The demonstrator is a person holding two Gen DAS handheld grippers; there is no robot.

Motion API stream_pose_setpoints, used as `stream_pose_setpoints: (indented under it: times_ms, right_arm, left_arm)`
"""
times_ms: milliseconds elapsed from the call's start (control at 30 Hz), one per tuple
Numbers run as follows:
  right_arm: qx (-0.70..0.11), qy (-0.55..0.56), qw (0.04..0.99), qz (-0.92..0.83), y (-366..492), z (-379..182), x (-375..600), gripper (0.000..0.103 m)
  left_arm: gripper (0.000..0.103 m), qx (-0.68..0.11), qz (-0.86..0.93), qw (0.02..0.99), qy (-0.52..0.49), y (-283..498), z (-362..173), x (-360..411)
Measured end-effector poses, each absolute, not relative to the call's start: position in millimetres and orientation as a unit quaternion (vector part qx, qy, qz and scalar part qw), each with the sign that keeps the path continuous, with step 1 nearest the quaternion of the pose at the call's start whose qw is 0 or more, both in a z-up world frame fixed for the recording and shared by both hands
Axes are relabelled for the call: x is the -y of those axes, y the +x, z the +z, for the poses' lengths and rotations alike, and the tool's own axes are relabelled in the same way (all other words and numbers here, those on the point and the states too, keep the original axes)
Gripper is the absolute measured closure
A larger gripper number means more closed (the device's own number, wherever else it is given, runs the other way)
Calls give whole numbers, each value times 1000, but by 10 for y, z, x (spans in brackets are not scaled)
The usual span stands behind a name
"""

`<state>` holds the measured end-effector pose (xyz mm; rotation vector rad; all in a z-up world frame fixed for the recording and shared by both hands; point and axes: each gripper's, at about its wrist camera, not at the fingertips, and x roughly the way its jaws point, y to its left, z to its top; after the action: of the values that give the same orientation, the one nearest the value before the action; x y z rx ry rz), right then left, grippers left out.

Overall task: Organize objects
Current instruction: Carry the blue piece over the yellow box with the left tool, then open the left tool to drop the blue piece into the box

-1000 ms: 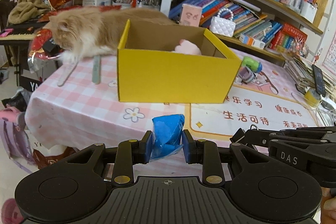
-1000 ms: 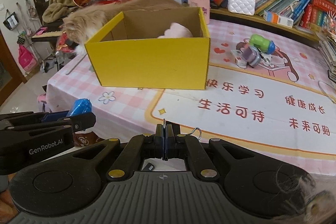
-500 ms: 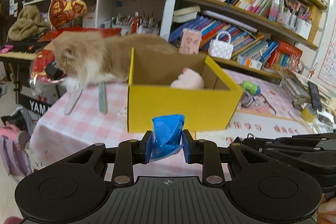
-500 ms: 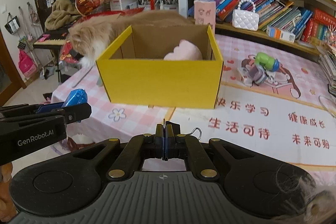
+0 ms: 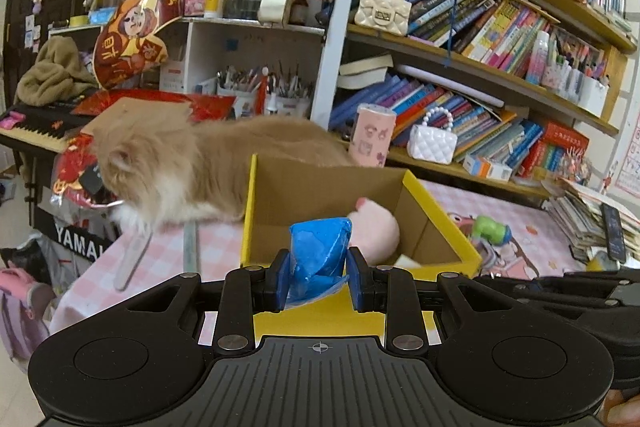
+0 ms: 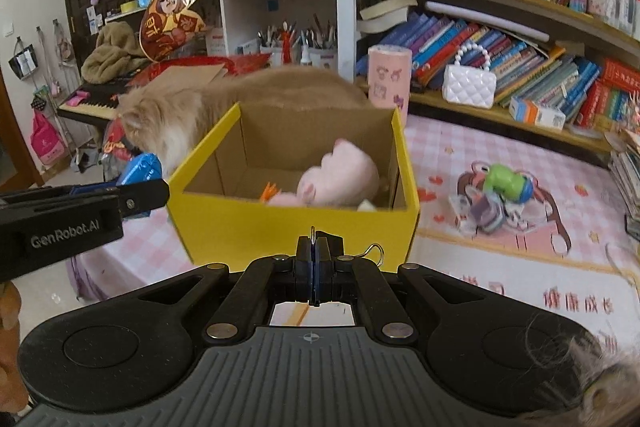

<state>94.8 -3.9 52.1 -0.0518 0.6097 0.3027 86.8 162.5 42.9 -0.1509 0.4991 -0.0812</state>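
In the left wrist view, the left gripper (image 5: 318,277) pinches a crumpled blue packet (image 5: 318,257) between its two blue-padded fingers (image 5: 279,281), which press against its sides. The packet is held in the air at the near wall of the open yellow box (image 5: 440,215), which stands on the table covered by a pink checked cloth (image 5: 160,247). Inside the box lies a pink plush toy (image 5: 376,231) against the right inner wall. A long-haired ginger cat (image 5: 192,167) lies on the table just behind and to the left of the box, its head turned toward the table's left edge. To the right of the box, a green toy (image 5: 490,229) lies on the cloth. A pink cylinder (image 5: 372,137) and a white quilted handbag (image 5: 432,143) stand behind, at the bookshelf.

In the right wrist view, the right gripper (image 6: 313,269) has its fingers pressed flat together; a thin wire hook (image 6: 374,251) shows beside them, but whether it is clamped cannot be told. The left gripper (image 6: 132,189) reaches in from the left, with the blue packet (image 6: 138,167) visible at its tip, just beside the box's left corner and not yet inside it. The yellow box (image 6: 296,231) sits straight ahead, holding the pink plush toy (image 6: 340,175) with a small orange piece (image 6: 269,191) beside it. The cat (image 6: 180,119) lies behind the box, and the green toy (image 6: 506,183) rests on the cloth well to the right.
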Motion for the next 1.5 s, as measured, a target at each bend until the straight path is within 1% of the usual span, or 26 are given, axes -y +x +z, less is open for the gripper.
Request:
stream_pose_setpoints:
  times_ms: [233,333,400,467,633,833,967,1067,1133,1200,1267,1333,1467,1500]
  right_arm:
    - [-259,-29,951,164,1400,712,69,101]
    - [-234,-38,958,158,1650,728,39,101]
    - [-232,-41,959,154,1815,704,33,101]
    - [-246,-42,954,167,1995,645,19,101]
    - [-319,-36,926,201,2376,364,-22,101]
    - [-371,-26,898,234,2519,109,-36,101]
    - [-393,-21,887,243,2557,-4,-31,101]
    - [-395,-18,885,246,2566,-15,-30,100]
    - [-390,-19,887,245,2547,-2,-24,100]
    - [-386,-19,890,241,2532,21,-11,94]
    - [-379,-14,895,233,2497,57,17,78]
    - [-374,-5,900,224,2472,103,55,75]
    - [-349,-1,913,212,2373,234,130,75]
    - [-340,-5,917,207,2344,273,143,75]
  left_arm:
    - [76,-238,-29,968,-71,1242,457,-1533]
    - [76,-232,-12,971,-49,1439,445,-1459]
    - [76,-228,-1,973,-37,1584,440,-1427]
    - [76,-236,4,971,-32,1733,406,-1403]
    - [76,-276,14,961,-13,1980,197,-1330]
    - [75,-317,30,948,-10,2083,9,-1318]
    - [75,-332,35,943,-10,2096,-52,-1322]
    - [74,-334,40,942,-14,2091,-60,-1331]
    - [72,-335,41,941,-14,2091,-59,-1324]
    - [60,-329,42,943,-13,2070,-29,-1317]
    - [54,-314,44,948,-15,2017,28,-1312]
    - [51,-304,41,952,-17,1975,87,-1313]
    - [32,-277,42,960,-23,1860,232,-1321]
    - [29,-270,42,962,-23,1823,266,-1324]
